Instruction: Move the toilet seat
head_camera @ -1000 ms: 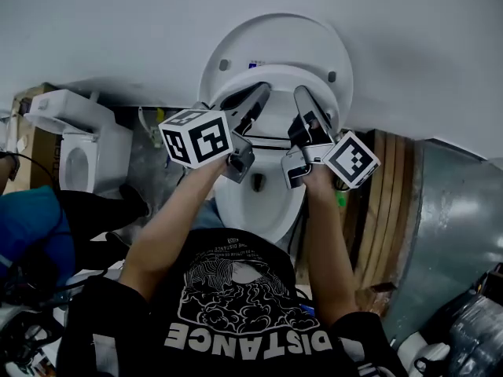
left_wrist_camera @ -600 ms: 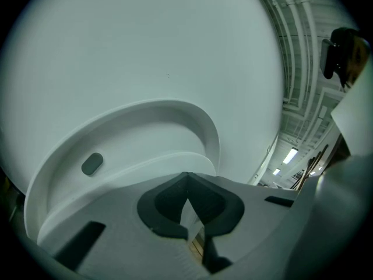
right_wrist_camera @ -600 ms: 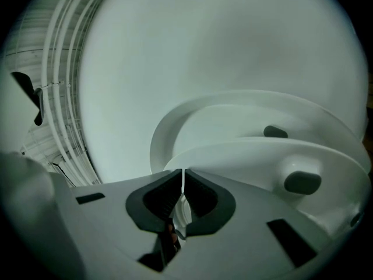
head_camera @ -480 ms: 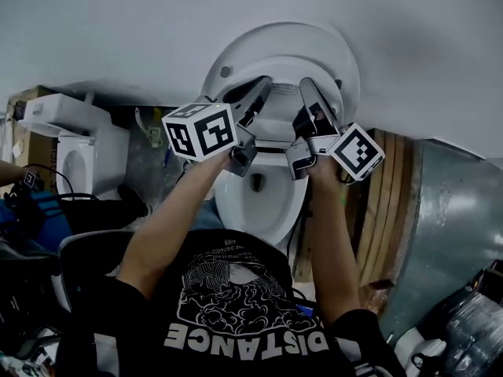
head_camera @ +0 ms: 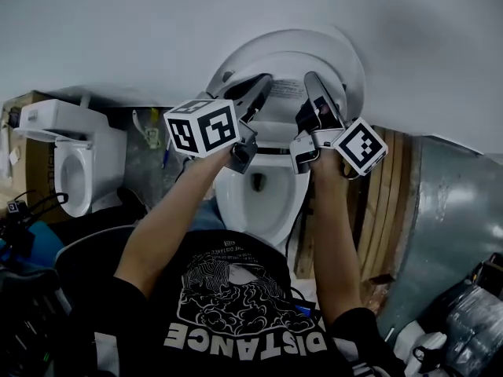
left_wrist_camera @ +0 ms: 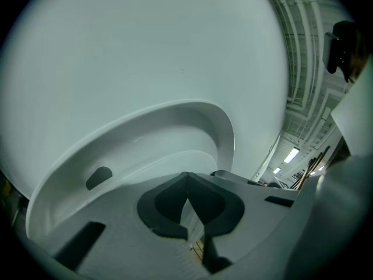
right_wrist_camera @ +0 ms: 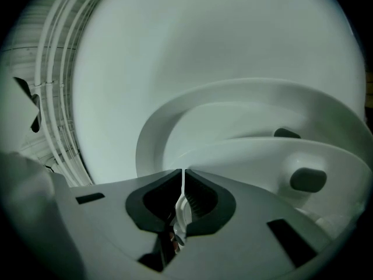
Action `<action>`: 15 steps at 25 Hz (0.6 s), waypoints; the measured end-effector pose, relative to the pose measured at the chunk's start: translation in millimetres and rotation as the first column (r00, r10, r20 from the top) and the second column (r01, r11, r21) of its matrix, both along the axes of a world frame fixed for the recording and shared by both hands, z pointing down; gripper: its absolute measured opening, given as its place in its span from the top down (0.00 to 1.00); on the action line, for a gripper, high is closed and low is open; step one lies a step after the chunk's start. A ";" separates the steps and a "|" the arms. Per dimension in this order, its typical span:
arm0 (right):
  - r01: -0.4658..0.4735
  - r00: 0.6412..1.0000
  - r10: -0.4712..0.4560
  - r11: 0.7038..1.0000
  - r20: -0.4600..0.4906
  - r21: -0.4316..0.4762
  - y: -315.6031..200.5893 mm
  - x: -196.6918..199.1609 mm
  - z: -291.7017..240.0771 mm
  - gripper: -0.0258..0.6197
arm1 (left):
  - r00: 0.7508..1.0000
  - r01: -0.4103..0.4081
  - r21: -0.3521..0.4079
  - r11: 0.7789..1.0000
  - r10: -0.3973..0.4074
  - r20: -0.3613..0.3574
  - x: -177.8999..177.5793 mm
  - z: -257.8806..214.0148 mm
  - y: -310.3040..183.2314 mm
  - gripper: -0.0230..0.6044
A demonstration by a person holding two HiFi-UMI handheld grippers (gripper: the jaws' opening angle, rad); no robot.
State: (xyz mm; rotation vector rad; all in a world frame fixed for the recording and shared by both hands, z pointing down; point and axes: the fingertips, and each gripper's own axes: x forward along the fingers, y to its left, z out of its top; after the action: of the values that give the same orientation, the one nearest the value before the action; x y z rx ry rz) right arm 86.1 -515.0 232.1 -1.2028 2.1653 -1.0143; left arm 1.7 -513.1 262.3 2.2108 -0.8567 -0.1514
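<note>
Toilet seat [head_camera: 344,63] lifted further, nearly upright.

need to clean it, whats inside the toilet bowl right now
The toilet bowl shows a white inside with a small dark opening. Its rear part is covered by the left gripper and right gripper; whether it holds water cannot be told.

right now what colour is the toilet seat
The toilet seat is white; head view shows it best.

white toilet seat [head_camera: 283,61], white bowl [head_camera: 259,203], black shirt [head_camera: 236,312] with white print, brown planks [head_camera: 377,203]
</note>
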 end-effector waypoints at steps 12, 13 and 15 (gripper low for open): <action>-0.040 0.999 0.042 0.996 0.022 -0.081 0.3 4.2 9.2 0.91 | 0.999 0.002 0.000 1.000 -0.002 0.041 1.1 2.9 -1.5 0.94; -0.050 0.998 0.052 0.993 0.025 -0.104 3.1 3.9 10.9 0.91 | 0.999 0.006 0.003 1.000 -0.006 0.048 -0.1 2.7 -0.3 0.94; -0.046 0.999 0.046 0.993 -0.007 -0.109 7.7 1.6 10.3 0.91 | 0.998 0.013 0.009 1.000 -0.013 0.063 -2.0 2.0 2.0 0.94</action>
State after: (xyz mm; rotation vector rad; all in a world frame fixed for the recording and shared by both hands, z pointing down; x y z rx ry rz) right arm 87.7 -507.3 242.4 -1.2998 2.0990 -1.1245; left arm -0.3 -511.1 264.3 2.2284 -0.9065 -0.0922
